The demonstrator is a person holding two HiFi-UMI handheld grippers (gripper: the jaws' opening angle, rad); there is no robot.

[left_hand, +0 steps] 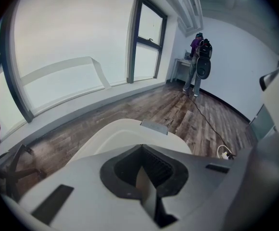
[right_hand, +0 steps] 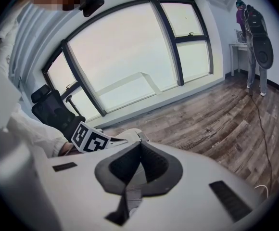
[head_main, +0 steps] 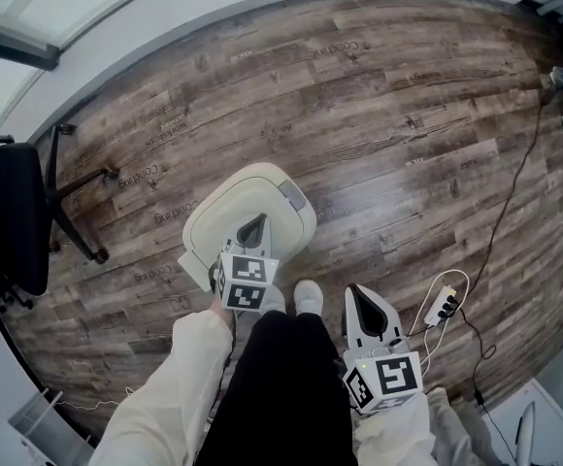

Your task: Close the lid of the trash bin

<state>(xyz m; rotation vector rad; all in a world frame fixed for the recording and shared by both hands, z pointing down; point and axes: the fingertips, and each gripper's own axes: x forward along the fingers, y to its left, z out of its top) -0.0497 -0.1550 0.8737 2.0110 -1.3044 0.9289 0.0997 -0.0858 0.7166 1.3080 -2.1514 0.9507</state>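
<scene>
The trash bin (head_main: 225, 223) stands on the wood floor just in front of my feet, its cream lid (head_main: 267, 187) lying flat down over it, with a grey tab (head_main: 294, 199) at the far edge. My left gripper (head_main: 253, 229) hovers over the near half of the lid, jaws together and nothing between them. In the left gripper view the lid (left_hand: 125, 134) and its tab (left_hand: 154, 126) lie just beyond the left gripper (left_hand: 142, 148). My right gripper (head_main: 356, 294) hangs to the right of the bin, away from it, also shut and empty. The right gripper view shows the right gripper (right_hand: 140, 144) with the bin (right_hand: 130, 134) behind it.
A black office chair (head_main: 10, 221) stands at the left by the window wall. A white power strip (head_main: 444, 306) with a long cable lies on the floor at the right. My shoes (head_main: 308, 297) are next to the bin. A person (left_hand: 199, 61) stands by a far table.
</scene>
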